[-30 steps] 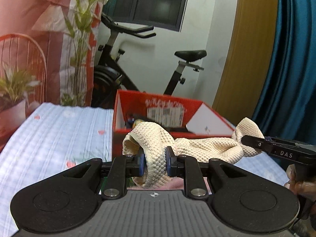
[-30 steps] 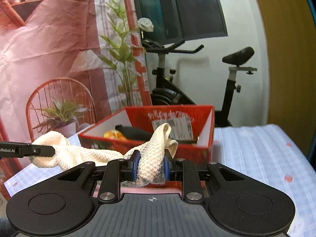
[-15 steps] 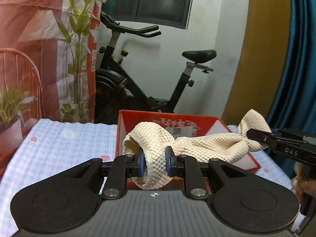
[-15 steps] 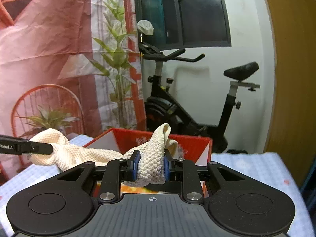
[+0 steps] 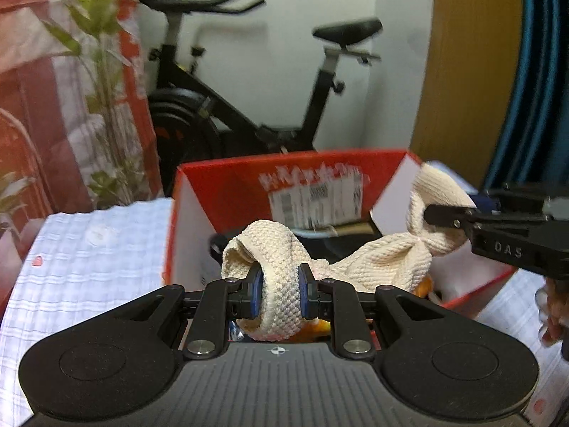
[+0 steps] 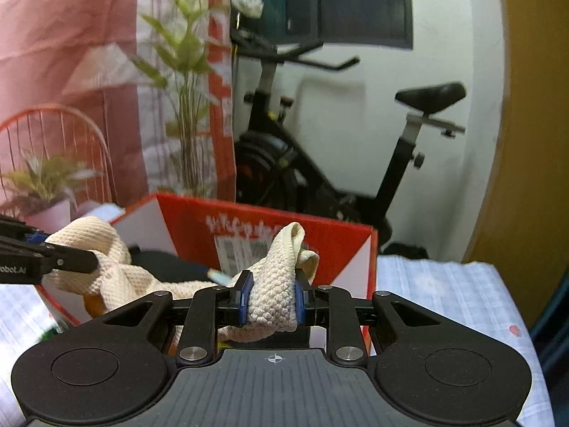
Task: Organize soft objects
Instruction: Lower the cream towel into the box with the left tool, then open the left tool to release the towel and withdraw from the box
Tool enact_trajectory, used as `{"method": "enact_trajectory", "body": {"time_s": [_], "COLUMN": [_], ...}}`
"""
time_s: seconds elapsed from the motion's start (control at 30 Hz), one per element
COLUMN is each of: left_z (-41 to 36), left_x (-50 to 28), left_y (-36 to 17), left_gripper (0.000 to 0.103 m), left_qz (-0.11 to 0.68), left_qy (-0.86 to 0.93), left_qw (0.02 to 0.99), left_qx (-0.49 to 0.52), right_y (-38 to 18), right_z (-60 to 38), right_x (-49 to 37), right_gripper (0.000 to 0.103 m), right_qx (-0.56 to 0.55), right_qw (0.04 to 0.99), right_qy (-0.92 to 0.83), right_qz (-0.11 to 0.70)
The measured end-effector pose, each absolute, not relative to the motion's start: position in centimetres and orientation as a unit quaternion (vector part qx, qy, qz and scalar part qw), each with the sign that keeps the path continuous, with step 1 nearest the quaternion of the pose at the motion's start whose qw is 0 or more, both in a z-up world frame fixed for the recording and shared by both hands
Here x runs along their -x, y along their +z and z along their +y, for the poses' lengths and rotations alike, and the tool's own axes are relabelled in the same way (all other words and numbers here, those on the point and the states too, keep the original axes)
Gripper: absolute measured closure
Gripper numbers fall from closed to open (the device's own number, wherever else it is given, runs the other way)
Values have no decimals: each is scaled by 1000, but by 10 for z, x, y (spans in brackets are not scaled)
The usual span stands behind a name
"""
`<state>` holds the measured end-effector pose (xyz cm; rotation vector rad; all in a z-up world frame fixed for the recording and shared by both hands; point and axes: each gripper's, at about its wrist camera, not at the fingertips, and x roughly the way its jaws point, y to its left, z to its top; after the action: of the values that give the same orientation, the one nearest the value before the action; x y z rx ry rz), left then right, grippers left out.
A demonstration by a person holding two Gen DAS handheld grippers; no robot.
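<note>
step: carrying cream towel (image 5: 373, 263) stretched above the red box (image 5: 320, 174)
left gripper (image 5: 280, 293): jaws clamped on one end
right gripper (image 6: 272, 297): jaws clamped on the other
next: lower into box, release

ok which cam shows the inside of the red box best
The left wrist view: it looks down into the red box, showing dark items, a white strip and something orange under the cream towel. The right wrist view sits lower, showing mostly the back wall and a dark shape.
</note>
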<state>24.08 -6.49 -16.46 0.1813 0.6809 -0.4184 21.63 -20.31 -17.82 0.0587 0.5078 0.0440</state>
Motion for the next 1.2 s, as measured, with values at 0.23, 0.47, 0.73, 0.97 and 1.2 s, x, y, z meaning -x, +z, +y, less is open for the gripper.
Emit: {"method": "enact_trajectory", "body": {"time_s": [0.23,0.47,0.73,0.97,1.2], "left_z": [-64,-66,-64,-57,-37], "left_x": [-252,-253,-250,-228,-203], "left_y": [-179,-181,-171,-155,-144], "left_gripper": [81,81,67,8,0], "left_qz": [356,358,341,305,288], "left_qy": [-201,-198,-198,-202,-199], "left_qw": [909,909,917,929,936], "left_qx": [-77,-80,-70,-61,-40], "right_y": [-197,-205,-204,-190,-178], "right_z": [-190,-188,-187,-186,-189], "right_x": [-230,-235,-226,-205,-179], "right_gripper": [81,81,66,26,1], "right_qx": [0,-9,8,30,17], "right_qw": [957,954,962,974,981], "right_qy": [29,30,15,-15,-19], "right_qz": [287,299,274,226,192]}}
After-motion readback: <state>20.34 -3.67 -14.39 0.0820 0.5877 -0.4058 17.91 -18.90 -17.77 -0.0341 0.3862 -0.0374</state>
